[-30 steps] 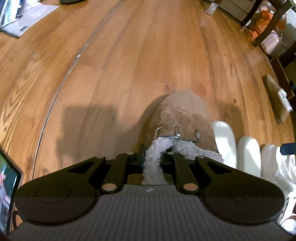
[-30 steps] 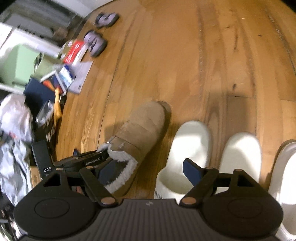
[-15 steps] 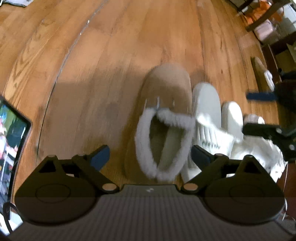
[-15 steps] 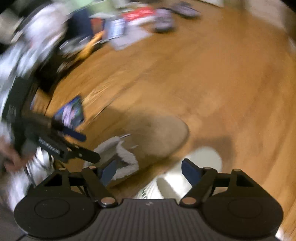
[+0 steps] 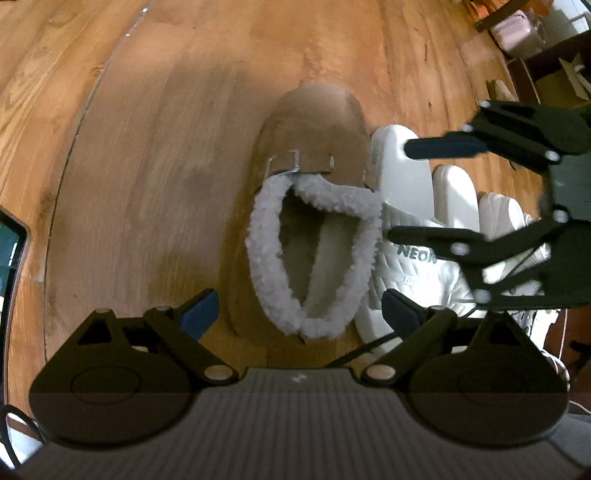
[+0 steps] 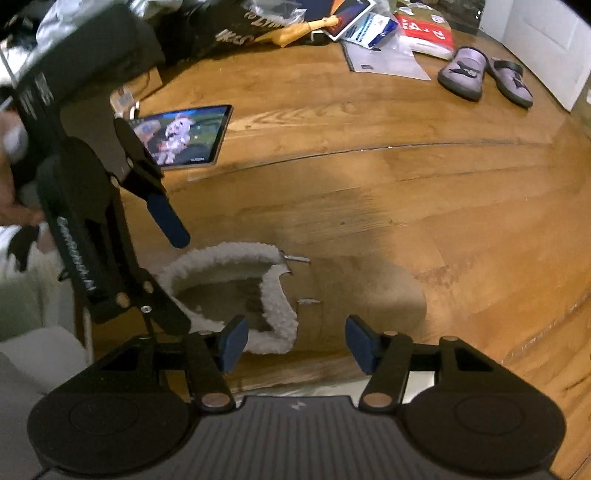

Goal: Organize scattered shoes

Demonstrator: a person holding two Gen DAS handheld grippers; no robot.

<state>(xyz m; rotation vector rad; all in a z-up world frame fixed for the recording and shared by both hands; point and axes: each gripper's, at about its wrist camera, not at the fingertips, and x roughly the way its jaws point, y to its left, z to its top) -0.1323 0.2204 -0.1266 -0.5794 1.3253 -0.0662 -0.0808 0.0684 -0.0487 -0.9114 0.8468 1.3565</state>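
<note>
A tan slipper (image 5: 314, 147) with a white fleece collar lies on the wood floor, toe pointing away. My left gripper (image 5: 299, 314) stands open over its heel, with both pads clear of the fleece. Touching the slipper's right side are white slides (image 5: 402, 177) and a white shoe with lettering (image 5: 417, 258). My right gripper (image 5: 417, 192) hovers over those white shoes, fingers pointing left. In the right wrist view the right gripper (image 6: 297, 343) is closing above the slipper (image 6: 351, 295). The slipper's collar (image 6: 273, 295) and side lie between its fingers with neither pad pressing. The left gripper (image 6: 173, 266) stands to the left.
A tablet with a lit screen (image 6: 184, 136) lies on the floor beyond the slipper. A pair of grey-purple slippers (image 6: 465, 74) sits far right, beside papers and packets (image 6: 384, 48). Dark furniture legs and boxes (image 5: 517, 26) stand at the far right.
My left gripper has let go of the slipper's fleece collar, opened wide and drawn back. My right gripper has rolled, swung from the white slides over the tan slipper, and narrowed its jaws.
</note>
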